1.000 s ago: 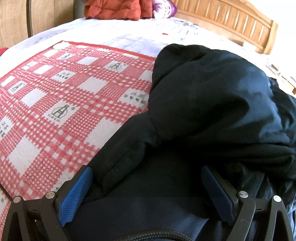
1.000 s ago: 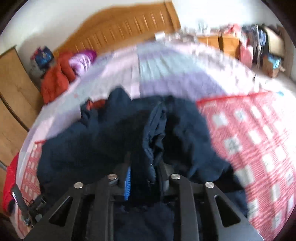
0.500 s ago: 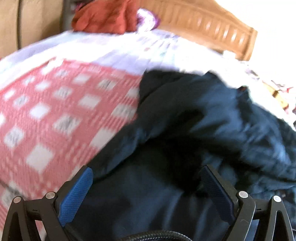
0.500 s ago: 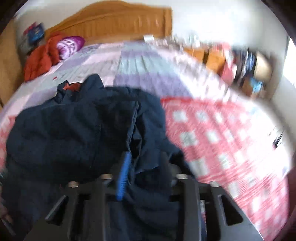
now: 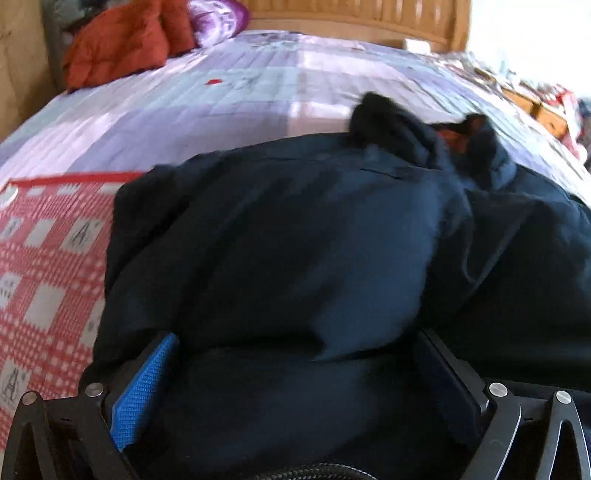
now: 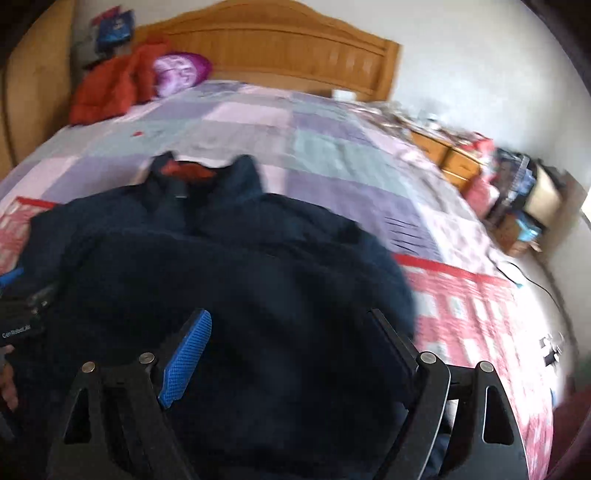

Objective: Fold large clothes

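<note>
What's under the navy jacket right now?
The navy jacket lies on the red checked cloth, its collar end over the pastel quilt. Anything beneath its middle is covered.

Jacket (image 5: 314,258): dark navy, bunched on the bed, collar at the far end
Left gripper (image 5: 295,354): jaws spread wide, fabric lying between them
Checked cloth (image 5: 48,280): red and white, left of jacket
Quilt (image 5: 221,96): pale lilac, beyond
Red coat (image 5: 118,51): by the headboard (image 5: 351,14)

Left tongs (image 5: 295,373) spread wide, fingers apart. Right tongs (image 6: 291,354) likewise spread wide, gripping nothing.
</note>
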Demonstrator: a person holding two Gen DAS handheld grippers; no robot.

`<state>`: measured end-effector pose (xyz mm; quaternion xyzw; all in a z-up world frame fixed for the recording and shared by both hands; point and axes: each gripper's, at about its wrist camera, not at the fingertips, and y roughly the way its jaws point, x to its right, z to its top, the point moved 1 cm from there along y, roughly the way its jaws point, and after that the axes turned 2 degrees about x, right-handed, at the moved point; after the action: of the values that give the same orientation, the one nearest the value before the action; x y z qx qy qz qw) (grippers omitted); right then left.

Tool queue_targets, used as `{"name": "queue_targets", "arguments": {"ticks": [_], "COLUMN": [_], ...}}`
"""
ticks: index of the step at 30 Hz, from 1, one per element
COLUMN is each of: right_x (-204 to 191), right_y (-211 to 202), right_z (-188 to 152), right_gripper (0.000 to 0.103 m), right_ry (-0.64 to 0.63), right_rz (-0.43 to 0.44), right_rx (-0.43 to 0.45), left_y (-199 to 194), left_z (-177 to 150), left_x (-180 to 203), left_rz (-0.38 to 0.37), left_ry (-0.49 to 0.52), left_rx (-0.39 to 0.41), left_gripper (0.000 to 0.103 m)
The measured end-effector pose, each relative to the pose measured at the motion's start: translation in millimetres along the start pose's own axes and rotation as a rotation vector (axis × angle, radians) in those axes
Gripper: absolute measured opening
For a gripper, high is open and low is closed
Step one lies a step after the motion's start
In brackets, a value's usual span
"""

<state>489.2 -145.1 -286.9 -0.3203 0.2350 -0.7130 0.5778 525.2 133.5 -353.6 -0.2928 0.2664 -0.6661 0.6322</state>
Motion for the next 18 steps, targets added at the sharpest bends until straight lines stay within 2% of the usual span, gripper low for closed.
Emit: {"name": "queue_targets", "arguments": {"ticks": [2, 5, 6, 8, 10, 12, 14, 16, 18], "right_x": [19.0, 36.8, 35.3, 23.2, 19.2, 35.4, 52.2, 59.6, 38.7], "right_y": [6.5, 24.1, 30.6, 37.6, 38.9, 32.1, 4.0, -39.6, -55.4], "right_z": [-17.3, -39.7, -40.6, -36.0, -34.5, -35.4, -33.7, -34.4, -24.7], "right_gripper": [0.088, 0.088, 0.088, 0.089, 0.09, 0.09, 0.09, 0.09, 0.09], "right_ry": [0.007, 0.07, 0.08, 0.032, -0.023, 0.027, 0.094, 0.12, 0.083], "right_rz": [0.019, 0.115, 0.123, 0.099, 0.086, 0.073, 0.022, -0.03, 0.009], "right_rx": [-0.047, -0.111, -0.122, -0.111, -0.094, -0.082, -0.011, 0.139, 0.213], "left_y": [-1.0, 6.4, 5.6, 2.6, -5.1, -22.5, -57.4, -76.6, -80.3], "left_z": [0.6, -1.8, -1.6, -2.0, -0.3, 2.2, 7.3, 16.5, 30.5], "left_x": [-9.8, -37.7, -40.7, -34.2, -29.5, -25.8, -9.2, 13.5, 42.8], "left_rz": [0.052, 0.031, 0.036, 0.072, 0.096, 0.093, 0.035, 0.0, -0.036], "left_ry": [0.014, -0.049, -0.04, 0.011, 0.022, 0.037, 0.087, 0.151, 0.201], "left_rx": [0.012, -0.009, -0.013, -0.01, -0.01, 0.009, 0.101, 0.178, 0.215], "left_gripper": [0.103, 0.103, 0.103, 0.103, 0.103, 0.101, 0.101, 0.102, 0.102]}}
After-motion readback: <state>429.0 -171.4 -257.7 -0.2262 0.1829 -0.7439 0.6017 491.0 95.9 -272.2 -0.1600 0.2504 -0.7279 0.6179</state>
